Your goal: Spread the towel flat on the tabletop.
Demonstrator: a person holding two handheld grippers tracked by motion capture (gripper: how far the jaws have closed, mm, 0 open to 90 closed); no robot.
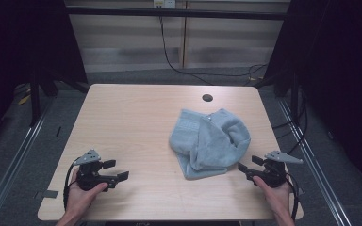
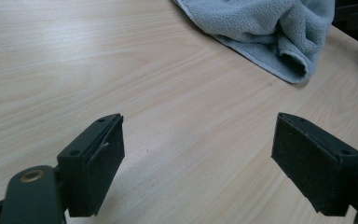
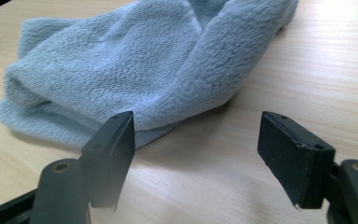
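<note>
Both grippers wait beside the crumpled towel [image 1: 210,141].
Left gripper [image 1: 119,171] spread, near-left; right gripper [image 1: 244,168] spread, just right of it.

A crumpled light-blue terry towel [image 1: 210,142] lies on the pale wooden worktop [image 1: 127,127], right of its middle. A small round dark hole [image 1: 207,98] sits in the worktop behind the towel. The left claw [image 1: 115,170] rests near the front left corner, well apart from the towel; the right claw [image 1: 247,165] sits just beside the towel's front right edge.
</note>
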